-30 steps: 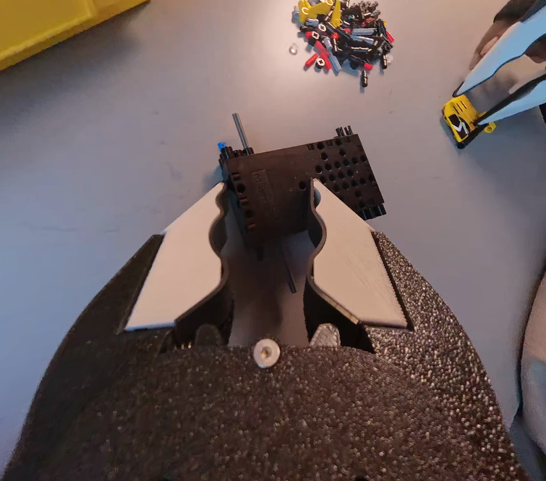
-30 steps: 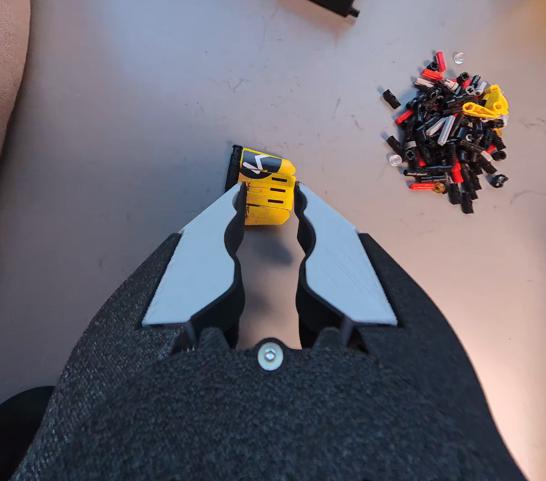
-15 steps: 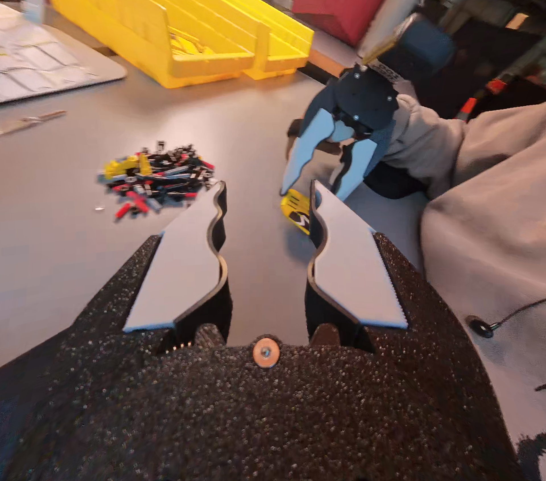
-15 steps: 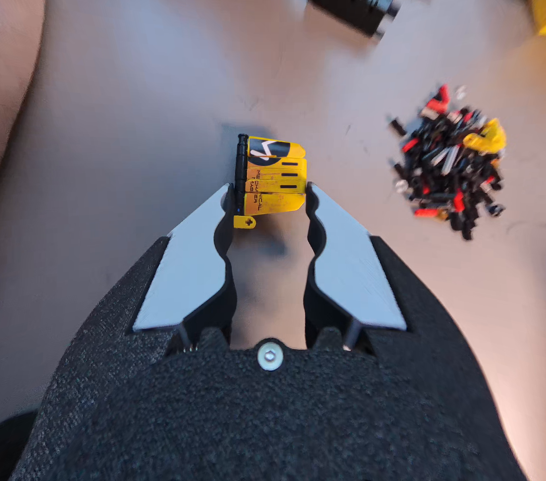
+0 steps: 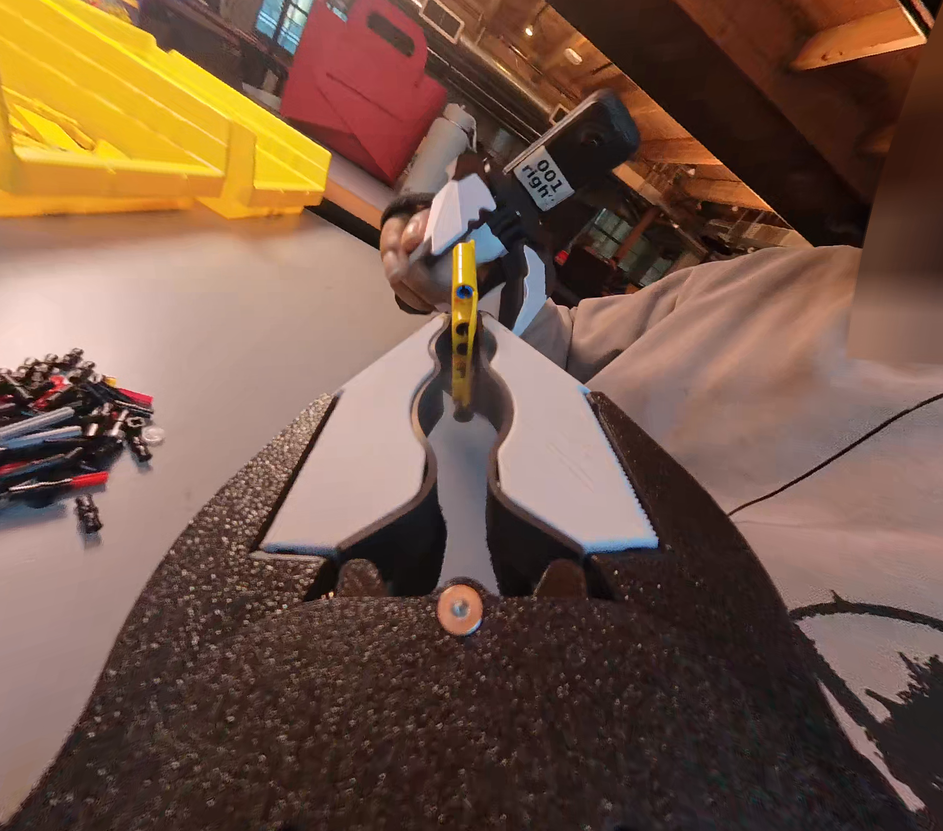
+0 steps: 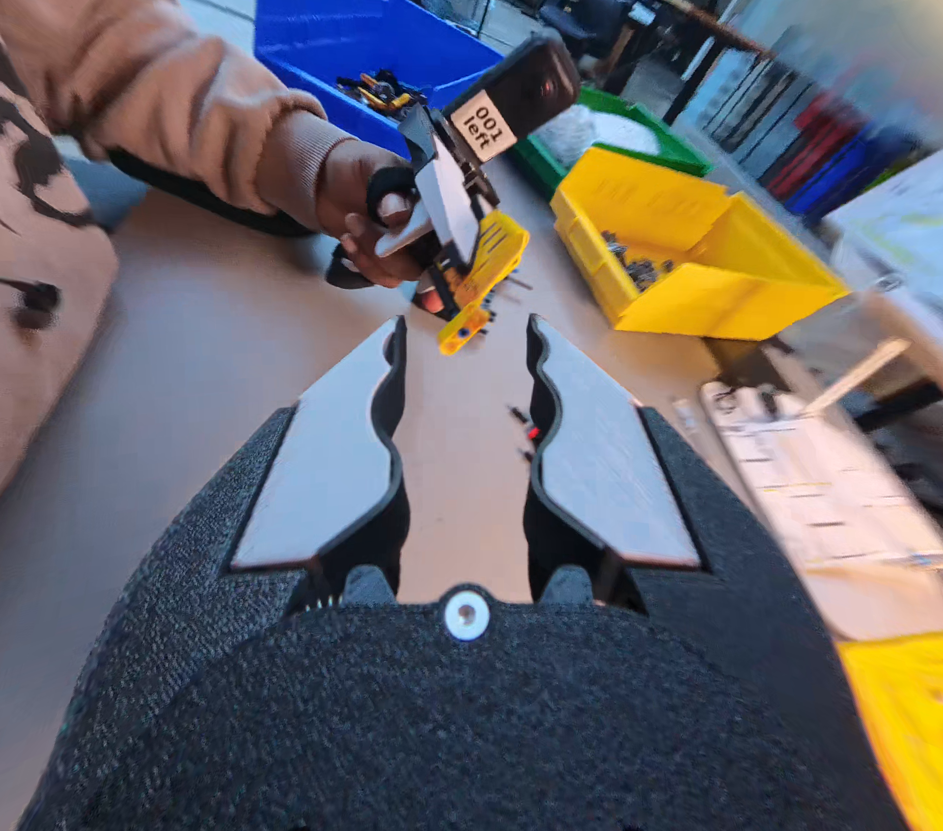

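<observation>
My left gripper (image 5: pixel 462 320) is shut on a yellow panel piece (image 5: pixel 463 276), seen edge-on and standing up between its fingertips, held above the grey table (image 5: pixel 229 347). In the right wrist view the same yellow piece (image 6: pixel 490 255), with black pins along one side, sits in the left gripper (image 6: pixel 449 219), which a hand holds. My right gripper (image 6: pixel 465 320) is open and empty, its tips just short of the piece's lower end. In the left wrist view the right gripper (image 5: pixel 479 245) is just behind the piece.
A pile of small black, red and grey parts (image 5: pixel 61 424) lies on the table at left. Yellow bins (image 5: pixel 127 133) and a red box (image 5: pixel 357 92) stand behind. The right wrist view shows a blue bin (image 6: pixel 347 46), a yellow bin (image 6: pixel 689 245), a green bin (image 6: pixel 638 133) and papers (image 6: pixel 816 490). My two grippers' fingertips are within a few centimetres of each other.
The left gripper let go of the black block, swung right and shut on the yellow piece. The right gripper opened and released that piece. Both views tilted up from the table.
</observation>
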